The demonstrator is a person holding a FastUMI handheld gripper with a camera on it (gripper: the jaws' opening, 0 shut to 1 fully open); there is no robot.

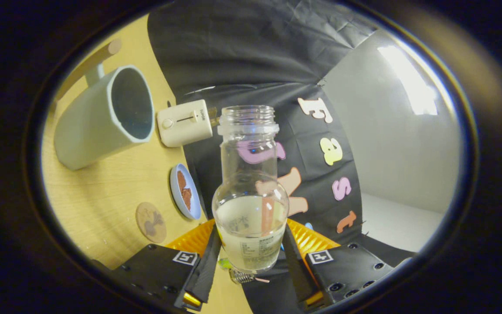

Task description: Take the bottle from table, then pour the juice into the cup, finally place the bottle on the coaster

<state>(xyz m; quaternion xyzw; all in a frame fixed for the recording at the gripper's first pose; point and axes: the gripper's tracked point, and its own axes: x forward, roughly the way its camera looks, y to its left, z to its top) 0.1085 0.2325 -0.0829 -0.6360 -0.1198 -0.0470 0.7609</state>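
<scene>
Glass bottle (251, 192), uncapped and part-filled, is clamped at its base between both fingers of the gripper (251, 255), rolled towards the cup (103, 115) for pouring, coaster (150, 221) nearby.

Bottle (251, 192) base hidden low between the fingers (209, 257) of the gripper (251, 257), where both press its sides; label print too small to read. Cup (103, 115) handle mostly hidden behind the cup's body, inside too dark to tell contents. Brown stuff on the small plate (185, 192) too small to identify. Coaster (150, 221) pattern blurred. Cream switch box (184, 123) partly tucked behind the bottle's neck
</scene>
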